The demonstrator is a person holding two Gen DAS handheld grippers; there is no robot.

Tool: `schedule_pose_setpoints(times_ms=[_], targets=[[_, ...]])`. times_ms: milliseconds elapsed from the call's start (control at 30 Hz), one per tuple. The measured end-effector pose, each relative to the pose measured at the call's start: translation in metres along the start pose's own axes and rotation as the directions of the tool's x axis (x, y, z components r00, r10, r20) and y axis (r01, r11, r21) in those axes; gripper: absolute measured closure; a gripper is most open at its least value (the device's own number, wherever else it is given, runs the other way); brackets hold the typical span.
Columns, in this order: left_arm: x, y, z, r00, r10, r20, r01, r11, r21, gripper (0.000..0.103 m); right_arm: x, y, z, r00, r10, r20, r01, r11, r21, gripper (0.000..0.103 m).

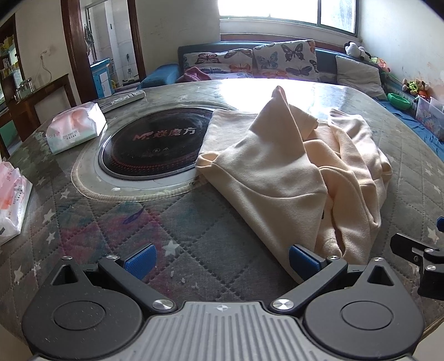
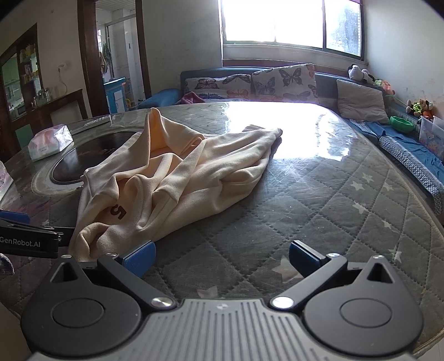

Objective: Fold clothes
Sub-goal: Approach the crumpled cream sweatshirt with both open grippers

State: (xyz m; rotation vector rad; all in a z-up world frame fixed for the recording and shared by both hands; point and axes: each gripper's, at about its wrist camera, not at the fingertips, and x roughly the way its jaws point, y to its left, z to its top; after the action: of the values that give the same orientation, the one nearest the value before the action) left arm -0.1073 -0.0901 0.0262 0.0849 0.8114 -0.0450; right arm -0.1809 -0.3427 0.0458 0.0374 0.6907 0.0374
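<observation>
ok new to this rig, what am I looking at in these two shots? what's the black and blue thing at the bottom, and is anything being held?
No robot arm here: a person carries a handheld two-finger tool in each hand, each with a fisheye camera looking along its fingers. One picture comes from the left tool, the other from the right tool; the black arms with blue pads are the fingers. Both are open and hold nothing. On the quilted table cover lies a crumpled cream garment, not yet folded, partly over a round black cooktop. Two tissue packs sit at the left.

Blown-out window [image 2: 291,22] backlight, white glare across table [image 2: 291,122], fisheye-warped edges.
</observation>
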Motion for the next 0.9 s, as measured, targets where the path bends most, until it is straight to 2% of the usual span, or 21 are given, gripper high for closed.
schedule_pose_setpoints(times_ms=[900], targets=[[0.0019, -0.0047, 0.0058, 1.0, -0.018, -0.011, 0.019, 1.0, 0.021, 0.0, 0.0037, 0.0037, 0.004, 1.0, 0.026, -0.011, -0.026, 1.0, -0.005, 0.0]])
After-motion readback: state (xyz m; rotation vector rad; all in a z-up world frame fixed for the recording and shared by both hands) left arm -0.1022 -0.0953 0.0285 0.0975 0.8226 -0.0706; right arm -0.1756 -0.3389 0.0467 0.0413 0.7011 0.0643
